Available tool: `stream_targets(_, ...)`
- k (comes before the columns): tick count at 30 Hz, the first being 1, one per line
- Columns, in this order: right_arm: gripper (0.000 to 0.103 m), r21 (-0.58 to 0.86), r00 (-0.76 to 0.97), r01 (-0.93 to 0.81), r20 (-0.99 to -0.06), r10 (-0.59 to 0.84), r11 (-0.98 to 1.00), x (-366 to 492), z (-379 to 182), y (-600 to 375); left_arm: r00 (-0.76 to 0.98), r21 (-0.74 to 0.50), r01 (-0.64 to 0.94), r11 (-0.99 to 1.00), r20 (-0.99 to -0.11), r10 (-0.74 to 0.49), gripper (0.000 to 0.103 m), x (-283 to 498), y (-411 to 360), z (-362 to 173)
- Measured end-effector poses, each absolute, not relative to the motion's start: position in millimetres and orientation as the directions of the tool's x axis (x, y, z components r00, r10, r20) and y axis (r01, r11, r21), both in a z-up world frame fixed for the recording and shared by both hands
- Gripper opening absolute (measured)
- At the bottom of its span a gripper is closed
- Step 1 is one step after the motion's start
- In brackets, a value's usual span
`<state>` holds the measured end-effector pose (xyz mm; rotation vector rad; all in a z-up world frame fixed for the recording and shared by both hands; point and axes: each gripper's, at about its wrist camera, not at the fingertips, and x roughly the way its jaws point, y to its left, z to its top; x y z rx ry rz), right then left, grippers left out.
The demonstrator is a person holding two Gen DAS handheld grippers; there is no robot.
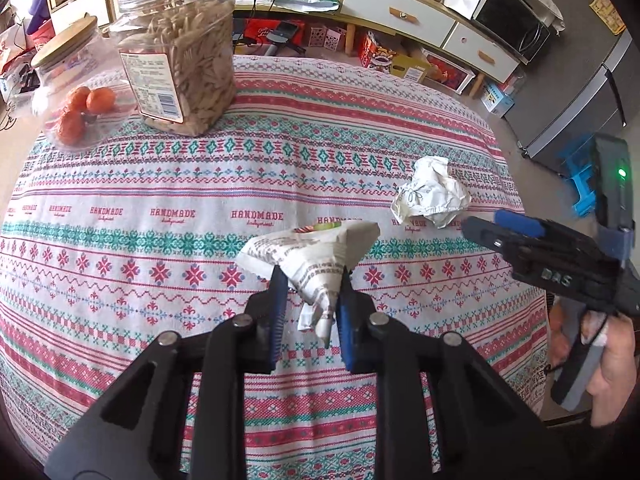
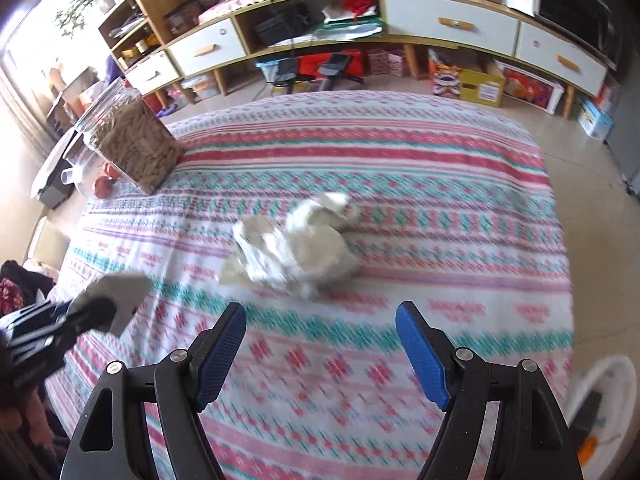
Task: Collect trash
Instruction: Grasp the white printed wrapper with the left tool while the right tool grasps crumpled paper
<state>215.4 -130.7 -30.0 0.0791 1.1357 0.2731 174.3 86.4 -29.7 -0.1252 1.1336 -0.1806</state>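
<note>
two tongs, left tongs [image 1: 310, 280] pinching wrapper [image 1: 316, 260], right tongs [image 2: 320, 320] wide before crumpled paper [image 2: 296, 248]

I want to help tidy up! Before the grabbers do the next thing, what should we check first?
1. Left gripper shut on the printed wrapper: ok.
2. Wrapper lifted off the tablecloth: cannot tell.
3. Right gripper open and empty: ok.
4. Crumpled paper ahead of the right gripper, not yet between its fingers: ok.
5. Snack jar and oranges far from both grippers: ok.
6. Place to drop the trash: cannot tell; a white container shows at the table's edge.
</note>
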Motion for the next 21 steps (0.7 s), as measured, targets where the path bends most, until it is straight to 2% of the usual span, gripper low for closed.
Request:
stream_targets(12, 0.077, 0.214, 0.37, -0.253, -0.88, 0.299, 0.943, 244.7, -54.5, -107.4, 0.404, -0.183, 0.073, 0.98, -0.893, -0.197, 0.025, 174.2, 95.6, -31.3)
stream_targets(13, 0.073, 0.213, 0.371, -0.259, -0.879, 0.301, 0.942, 245.2, -55.3, -107.1, 0.404, -0.183, 0.073, 0.98, -0.893, -0.197, 0.025, 173.8, 95.3, -30.8)
stream_targets(16, 0.05, 0.236, 0.356, -0.277, -0.875, 0.327, 0.932, 247.1, -57.0, -106.2, 0.402, -0.188, 0.073, 0.979, -0.893, -0.202, 0.025, 174.1, 95.0, -31.7)
stream_targets(21, 0.044, 0.225, 0.36, -0.312, -0.871, 0.334, 0.923, 237.6, -48.6, -104.9, 0.398, -0.198, 0.077, 0.977, -0.892, -0.212, 0.025, 175.6, 92.9, -31.8)
